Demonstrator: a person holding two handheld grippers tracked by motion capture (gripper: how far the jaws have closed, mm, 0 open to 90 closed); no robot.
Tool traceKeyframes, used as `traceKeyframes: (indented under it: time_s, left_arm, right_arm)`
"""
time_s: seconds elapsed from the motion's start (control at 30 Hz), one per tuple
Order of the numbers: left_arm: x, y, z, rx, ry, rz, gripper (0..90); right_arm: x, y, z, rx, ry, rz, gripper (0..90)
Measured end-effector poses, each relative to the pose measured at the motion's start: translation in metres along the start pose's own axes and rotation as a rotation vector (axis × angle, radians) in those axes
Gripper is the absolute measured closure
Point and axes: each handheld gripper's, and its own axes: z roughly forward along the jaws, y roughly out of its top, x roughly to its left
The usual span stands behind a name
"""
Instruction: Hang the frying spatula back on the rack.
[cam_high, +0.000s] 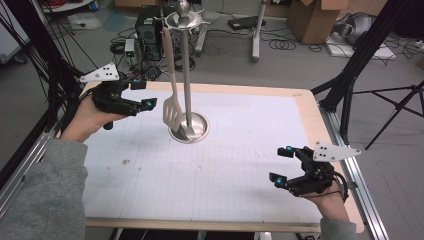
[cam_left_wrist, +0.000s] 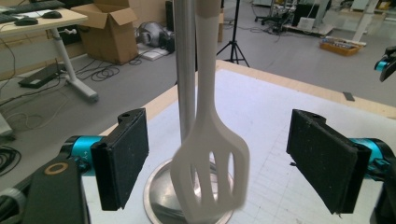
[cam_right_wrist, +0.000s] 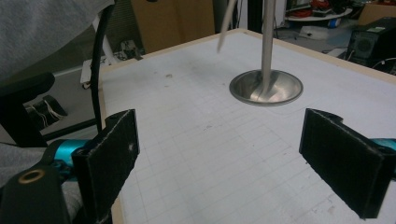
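A pale slotted plastic spatula (cam_high: 173, 112) hangs from a polished steel rack (cam_high: 187, 65). The left gripper (cam_high: 146, 95), jaws wide apart, faces it without contact. The right gripper (cam_high: 281, 165) rests spread, empty.

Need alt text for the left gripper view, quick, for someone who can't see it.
A white slotted spatula hangs beside a metal stand's pole, between the left gripper's open black jaws, touching neither. The stand's round base sits on the white gridded table.

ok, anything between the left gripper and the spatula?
Nothing visible. The left gripper sits open beside the spatula, which hangs from the stand. In the left gripper view the blade shows between the jaws, untouched; the stand's pole is just behind it.
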Motion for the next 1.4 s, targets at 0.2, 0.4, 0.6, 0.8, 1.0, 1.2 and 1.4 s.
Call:
traceKeyframes:
  time_s: [0.2, 0.4, 0.6, 0.8, 1.0, 1.2, 1.4]
  left_arm:
    - [-0.001, -0.003, -0.003, 0.010, -0.017, 0.013, 21.4]
    - [-0.004, -0.008, -0.008, 0.020, -0.013, 0.030, 21.3]
    - [-0.006, -0.019, -0.015, 0.009, -0.019, 0.017, 21.4]
    - [-0.009, -0.029, -0.022, -0.011, -0.036, 0.005, 21.5]
    - [-0.013, -0.038, -0.027, -0.015, -0.062, -0.008, 21.8]
    - [-0.019, -0.047, -0.029, -0.026, -0.067, -0.001, 22.1]
    - [-0.022, -0.056, -0.034, -0.040, -0.069, 0.008, 24.1]
  right_arm:
    - [0.000, 0.000, 0.001, 0.001, 0.004, -0.001, 11.2]
    - [-0.001, 0.000, 0.001, -0.001, -0.001, -0.006, 11.2]
    - [-0.001, 0.001, 0.005, 0.008, 0.009, -0.004, 11.2]
    - [-0.003, 0.002, 0.009, 0.009, 0.015, -0.002, 11.2]
    - [-0.004, 0.003, 0.014, 0.017, 0.026, -0.007, 11.2]
    - [-0.006, 0.004, 0.019, 0.019, 0.039, -0.009, 11.2]
    - [-0.007, 0.005, 0.023, 0.020, 0.043, -0.014, 11.2]
